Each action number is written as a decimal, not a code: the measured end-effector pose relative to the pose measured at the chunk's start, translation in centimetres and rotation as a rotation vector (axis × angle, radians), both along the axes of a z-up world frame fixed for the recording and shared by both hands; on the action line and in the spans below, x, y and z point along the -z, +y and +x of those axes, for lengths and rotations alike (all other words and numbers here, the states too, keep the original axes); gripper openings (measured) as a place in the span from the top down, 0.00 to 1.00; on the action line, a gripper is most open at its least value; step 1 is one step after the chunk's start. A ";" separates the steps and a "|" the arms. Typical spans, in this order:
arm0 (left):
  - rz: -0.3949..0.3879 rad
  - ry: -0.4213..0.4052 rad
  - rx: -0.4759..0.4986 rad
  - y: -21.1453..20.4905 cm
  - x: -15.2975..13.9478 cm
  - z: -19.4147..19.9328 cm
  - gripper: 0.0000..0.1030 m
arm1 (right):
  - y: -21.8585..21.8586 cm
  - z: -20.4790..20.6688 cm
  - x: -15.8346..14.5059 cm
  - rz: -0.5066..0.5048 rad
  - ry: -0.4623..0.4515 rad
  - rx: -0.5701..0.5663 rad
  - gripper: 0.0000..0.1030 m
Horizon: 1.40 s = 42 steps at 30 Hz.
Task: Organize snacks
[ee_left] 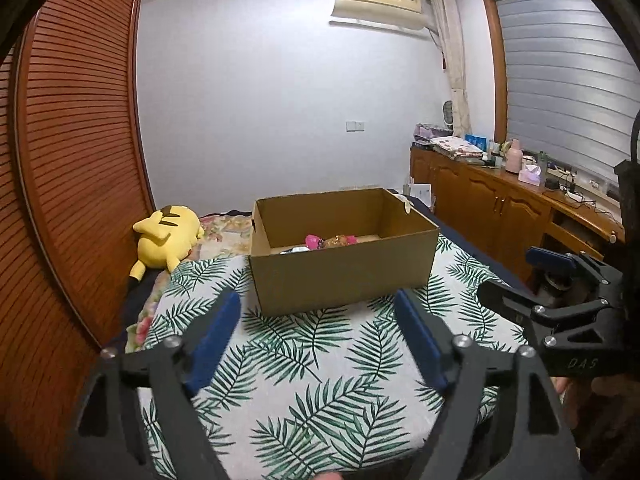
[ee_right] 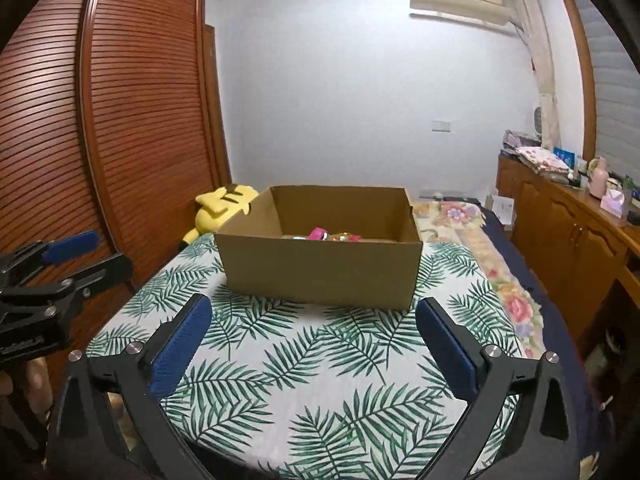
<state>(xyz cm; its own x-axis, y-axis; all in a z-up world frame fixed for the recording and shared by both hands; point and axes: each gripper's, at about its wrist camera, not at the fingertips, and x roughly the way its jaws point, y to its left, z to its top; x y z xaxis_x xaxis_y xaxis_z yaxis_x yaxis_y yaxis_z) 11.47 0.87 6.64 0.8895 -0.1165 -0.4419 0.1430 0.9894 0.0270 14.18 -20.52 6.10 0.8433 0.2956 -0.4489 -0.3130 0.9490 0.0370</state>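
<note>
Two grippers: left gripper [ee_left: 318, 334] and right gripper [ee_right: 314, 342] both spread wide, holding nothing.
Snacks: pink and amber glossy packets [ee_left: 330, 241] inside open brown cardboard box [ee_right: 320, 276], on leaf-print cloth [ee_right: 304, 364].
Handling: likely light, crinkly, slippery; pinch a flat edge.

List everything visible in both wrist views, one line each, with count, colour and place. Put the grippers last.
cardboard box: one, brown, open-topped, on the leaf-print cloth ahead of both grippers
snacks: a few, pink and amber wrappers, inside the box; exact count hidden by the wall
leaf-print cloth: one, white with green fronds, spread on the bed
plush toy: one, yellow, lying beside the wardrobe, left of the box
wardrobe: one, reddish-brown, louvred doors, far left
air conditioner: one, cream, high on the back wall
sideboard: one, brown wood, along the right, cluttered top
left gripper: black, blue pads, open, empty
right gripper: black, blue pads, open, empty
</note>
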 end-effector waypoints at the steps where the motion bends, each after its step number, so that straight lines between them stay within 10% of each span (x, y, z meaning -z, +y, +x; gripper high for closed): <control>1: -0.002 -0.001 -0.005 -0.1 0.1 -0.2 0.16 | -0.1 -0.2 0.2 -0.005 0.002 0.003 0.00; 42: -0.009 0.005 -0.076 -0.7 4.0 -2.0 0.05 | -2.1 -3.0 2.5 -0.013 -0.020 0.122 0.00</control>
